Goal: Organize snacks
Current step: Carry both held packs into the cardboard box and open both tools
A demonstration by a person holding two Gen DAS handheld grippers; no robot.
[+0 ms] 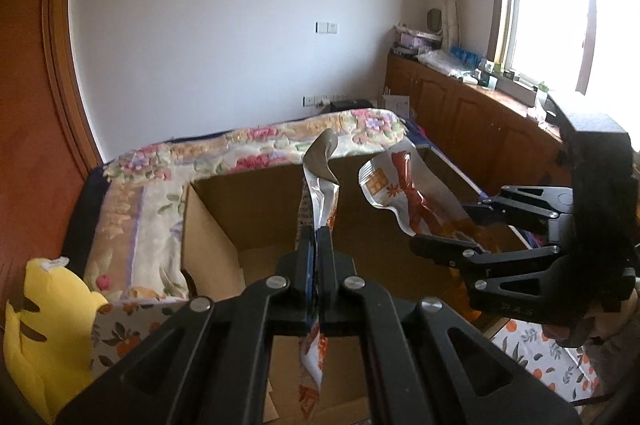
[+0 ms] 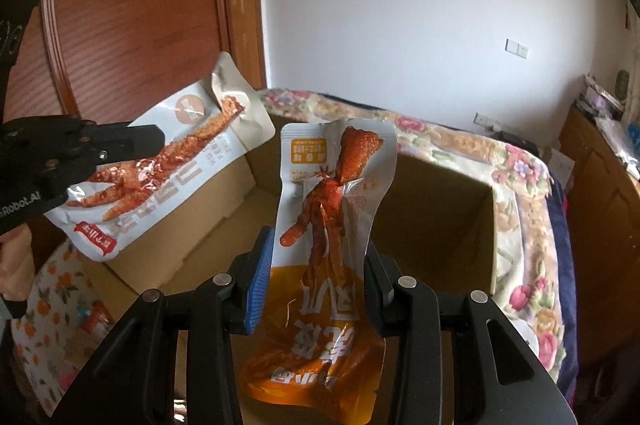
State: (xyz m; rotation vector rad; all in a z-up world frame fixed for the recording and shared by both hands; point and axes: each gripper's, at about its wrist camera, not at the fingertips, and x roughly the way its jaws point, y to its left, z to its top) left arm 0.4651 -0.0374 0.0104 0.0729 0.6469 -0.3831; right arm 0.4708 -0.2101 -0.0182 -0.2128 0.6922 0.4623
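Note:
My left gripper (image 1: 317, 241) is shut on a grey-and-white chicken-foot snack packet (image 1: 318, 181), seen edge-on; the same packet (image 2: 168, 161) and gripper (image 2: 132, 145) show at the left of the right wrist view. My right gripper (image 2: 316, 277) is shut on an orange-and-white chicken-foot snack packet (image 2: 332, 225); it also shows in the left wrist view (image 1: 404, 193) with the right gripper (image 1: 460, 229). Both packets hang above an open cardboard box (image 1: 260, 193), whose inner wall also shows in the right wrist view (image 2: 432, 225).
A floral blanket (image 1: 160, 185) lies behind and left of the box. A yellow plush toy (image 1: 44, 329) sits at the lower left. An orange-patterned cloth (image 2: 52, 305) covers the surface beside the box. A wooden cabinet (image 1: 472, 113) runs under the window.

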